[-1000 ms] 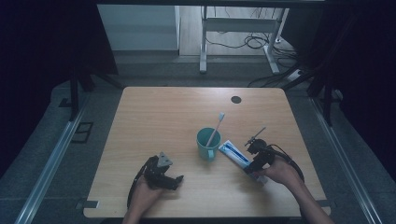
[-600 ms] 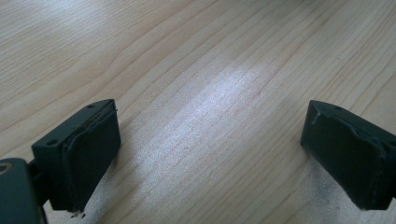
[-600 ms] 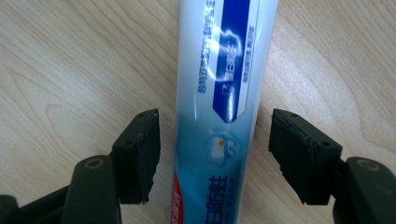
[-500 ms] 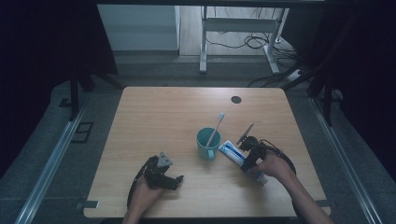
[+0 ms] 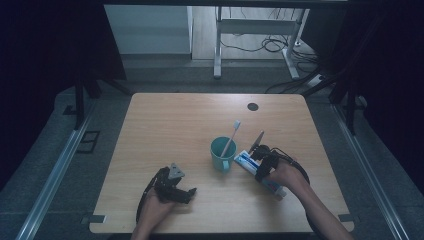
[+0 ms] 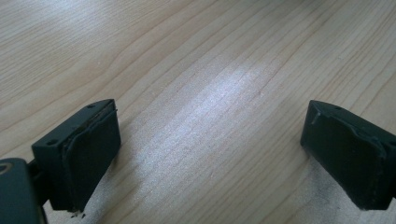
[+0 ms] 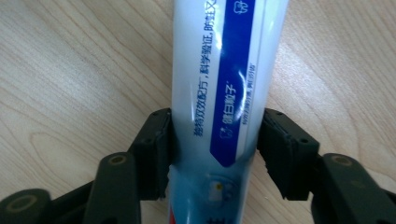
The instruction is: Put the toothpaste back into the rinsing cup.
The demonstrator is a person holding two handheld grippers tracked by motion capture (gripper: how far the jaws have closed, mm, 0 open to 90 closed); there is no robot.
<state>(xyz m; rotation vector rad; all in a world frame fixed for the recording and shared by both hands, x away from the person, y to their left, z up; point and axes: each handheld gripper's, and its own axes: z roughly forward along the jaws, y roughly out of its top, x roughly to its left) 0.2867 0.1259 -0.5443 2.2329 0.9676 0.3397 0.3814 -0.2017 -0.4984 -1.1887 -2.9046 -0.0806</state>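
Toothpaste tube point(image 7: 224, 88) lies between closing right claw point(image 7: 215, 149) jaws; pads touching.

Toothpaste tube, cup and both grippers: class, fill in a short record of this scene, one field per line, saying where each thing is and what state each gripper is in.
Tube: flat on the table, right of the cup
Cup: teal, upright, mid-table
Toothbrush: stands in the cup, head up
Right gripper: jaws have just been closing, now on both sides of the tube, touching it
Left gripper: open, nothing between its jaws, over bare table at the near left
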